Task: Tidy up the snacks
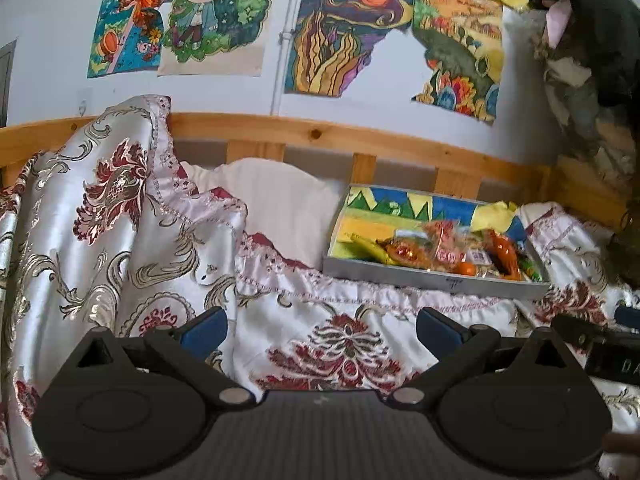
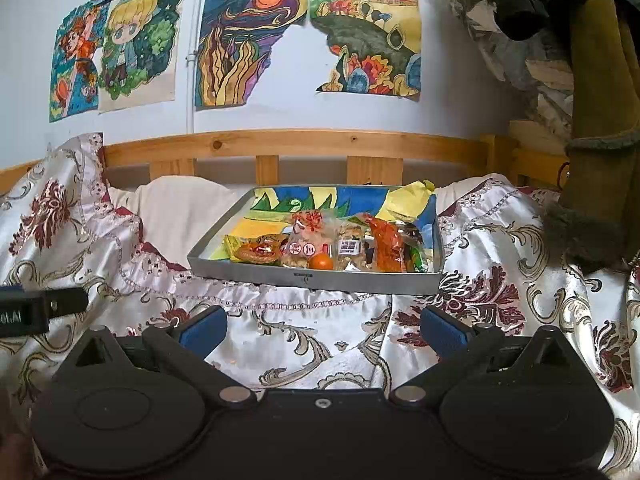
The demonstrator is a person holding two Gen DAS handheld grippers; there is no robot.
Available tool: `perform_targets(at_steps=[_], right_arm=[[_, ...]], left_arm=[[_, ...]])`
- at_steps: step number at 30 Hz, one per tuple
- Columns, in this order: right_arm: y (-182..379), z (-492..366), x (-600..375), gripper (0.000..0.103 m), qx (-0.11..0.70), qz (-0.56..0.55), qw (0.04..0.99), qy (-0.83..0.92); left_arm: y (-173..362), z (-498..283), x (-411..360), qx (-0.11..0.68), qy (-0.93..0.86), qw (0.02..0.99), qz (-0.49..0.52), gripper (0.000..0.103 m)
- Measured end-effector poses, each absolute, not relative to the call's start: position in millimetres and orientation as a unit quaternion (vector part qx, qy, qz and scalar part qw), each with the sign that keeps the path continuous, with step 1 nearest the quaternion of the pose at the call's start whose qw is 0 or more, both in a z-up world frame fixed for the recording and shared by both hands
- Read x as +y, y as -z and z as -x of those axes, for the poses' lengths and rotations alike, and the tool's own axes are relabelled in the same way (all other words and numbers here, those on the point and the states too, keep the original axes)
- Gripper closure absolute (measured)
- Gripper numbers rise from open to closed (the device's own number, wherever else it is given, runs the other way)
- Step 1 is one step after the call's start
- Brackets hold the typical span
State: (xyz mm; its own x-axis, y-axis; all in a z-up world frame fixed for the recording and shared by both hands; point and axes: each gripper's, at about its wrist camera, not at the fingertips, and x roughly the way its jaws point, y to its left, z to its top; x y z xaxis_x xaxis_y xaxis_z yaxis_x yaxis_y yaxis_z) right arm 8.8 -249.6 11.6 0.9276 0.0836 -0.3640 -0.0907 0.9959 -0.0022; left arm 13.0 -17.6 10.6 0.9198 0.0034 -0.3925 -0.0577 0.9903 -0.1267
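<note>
- A shallow grey tray [image 2: 304, 278] lined with a colourful drawing sat on a silver-and-maroon brocade bedspread [image 2: 304, 344], in front of the wooden bed rail [image 2: 296, 144].
- The snacks [image 2: 320, 246] lay heaped along the tray's near wall: an orange-red packet [image 2: 386, 246] toward the tray's right side, clear packets of pale pieces in the middle, a small orange fruit [image 2: 321, 262] against the near wall, and a yellow packet [image 2: 234, 244] at the tray's left.
- The right gripper [image 2: 322, 330] hovered over the bedspread short of the tray, its blue-padded jaws spread wide and holding nothing.
- The left gripper [image 1: 322, 330] was likewise wide apart and empty, with the tray [image 1: 432, 278] ahead and to its right.
- Children's drawings [image 2: 248, 40] hung on the wall above the bed rail.
</note>
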Motion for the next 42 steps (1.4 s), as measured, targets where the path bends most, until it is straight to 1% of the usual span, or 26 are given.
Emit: perform_targets(at_steps=[8, 12, 20, 42], right_arm=[[-7.0, -11.8, -246.2, 0.001, 0.190, 0.019, 0.981, -0.038], [-4.9, -12.2, -244.4, 0.001, 0.194, 0.023, 0.980, -0.037], [-4.2, -11.6, -242.8, 0.001, 0.192, 0.025, 0.980, -0.039], [-4.9, -10.2, -242.8, 0.001, 0.190, 0.025, 0.981, -0.040]], left_arm=[[-1.8, -17.3, -18.8, 0.204, 0.004, 0.977, 0.063, 0.001], [3.4, -19.0, -14.4, 0.221, 0.015, 0.971, 0.089, 0.001], [8.9, -17.8, -12.9, 0.234, 0.014, 0.968, 0.085, 0.001], [8.9, -19.2, -13.5, 0.236, 0.012, 0.968, 0.086, 0.001]])
